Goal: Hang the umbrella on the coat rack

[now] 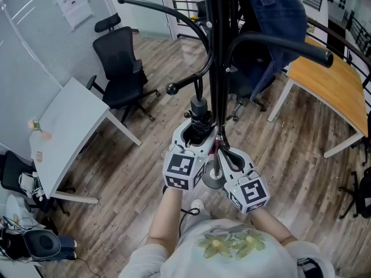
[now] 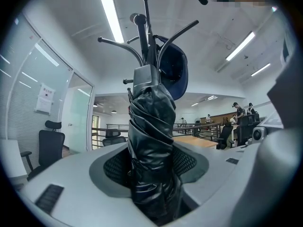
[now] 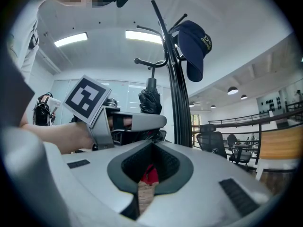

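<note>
A folded black umbrella (image 1: pixel 199 119) stands upright in my left gripper (image 1: pixel 197 134), which is shut on its wrapped canopy (image 2: pixel 151 141). It is just in front of the black coat rack (image 1: pixel 217 51), below a curved hook (image 1: pixel 185 84). My right gripper (image 1: pixel 229 158) is beside the rack's pole, close to the left one, shut on a small red piece (image 3: pixel 150 175) that looks like the umbrella's strap. A black loop lies across it in the head view. A dark blue cap (image 3: pixel 194 44) hangs on the coat rack (image 3: pixel 173 79), and a denim jacket (image 1: pixel 272 22) hangs on its far side.
The rack's round base (image 1: pixel 213 181) is on the wooden floor between my grippers. A white table (image 1: pixel 69 132) stands to the left with a black office chair (image 1: pixel 122 62) behind it. A wooden table (image 1: pixel 330 86) is at the right, with a railing behind it.
</note>
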Motion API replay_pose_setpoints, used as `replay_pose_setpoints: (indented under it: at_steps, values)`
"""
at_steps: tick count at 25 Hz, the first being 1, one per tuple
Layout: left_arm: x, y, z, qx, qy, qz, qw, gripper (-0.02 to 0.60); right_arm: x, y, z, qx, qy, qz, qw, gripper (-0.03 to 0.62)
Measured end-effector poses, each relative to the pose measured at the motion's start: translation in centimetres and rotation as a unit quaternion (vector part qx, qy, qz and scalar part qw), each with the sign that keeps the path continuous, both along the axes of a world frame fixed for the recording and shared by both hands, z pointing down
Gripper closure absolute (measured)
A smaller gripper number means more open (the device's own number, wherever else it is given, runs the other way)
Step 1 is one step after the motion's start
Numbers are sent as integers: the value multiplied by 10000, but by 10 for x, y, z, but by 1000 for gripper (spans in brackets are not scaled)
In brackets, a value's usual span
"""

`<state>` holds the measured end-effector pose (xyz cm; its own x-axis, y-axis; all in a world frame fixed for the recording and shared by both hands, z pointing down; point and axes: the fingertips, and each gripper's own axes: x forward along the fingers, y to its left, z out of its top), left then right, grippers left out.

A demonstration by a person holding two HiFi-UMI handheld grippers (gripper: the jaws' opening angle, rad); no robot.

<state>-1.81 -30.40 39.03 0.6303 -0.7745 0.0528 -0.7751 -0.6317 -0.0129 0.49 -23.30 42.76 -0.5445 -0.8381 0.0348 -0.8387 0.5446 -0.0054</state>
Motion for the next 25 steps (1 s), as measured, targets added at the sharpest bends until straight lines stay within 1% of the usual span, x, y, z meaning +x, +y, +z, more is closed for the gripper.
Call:
replay_pose_setpoints:
  at_steps: [4,9,13,17,19,20,23,24,25]
  values:
    - [-9,4,-10,81,213,-142,9996,319,-1,3,-2,20,-11,-47,10000,589]
    - [-22,17,-18,151,355,-343,9987,321,0,11,-3,21,-22,-93,10000,589]
    - [-33,29,-17,101,511,-481,9975,337,-1,14,-4,41,-41,-138,9999,589]
    - [-40,39,-8,-8,500,-664,9965,339,-1,16,-7,74,-80,-214,9997,589]
    - [-42,46,-5,-39,461,-771,9959,427,-2,18,-10,94,-101,-262,9996,589]
    - [-42,49,-3,-52,442,-796,9958,445,-2,19,-11,102,-112,-286,9995,589]
    - [-39,59,2,-89,370,-834,9958,453,-2,22,-12,106,-159,-354,9992,589]
    - [-40,62,4,-89,341,-894,9954,470,-2,23,-12,100,-181,-381,9991,589]
    - [-41,65,6,-95,325,-975,9947,517,-2,24,-12,95,-205,-412,9989,589]
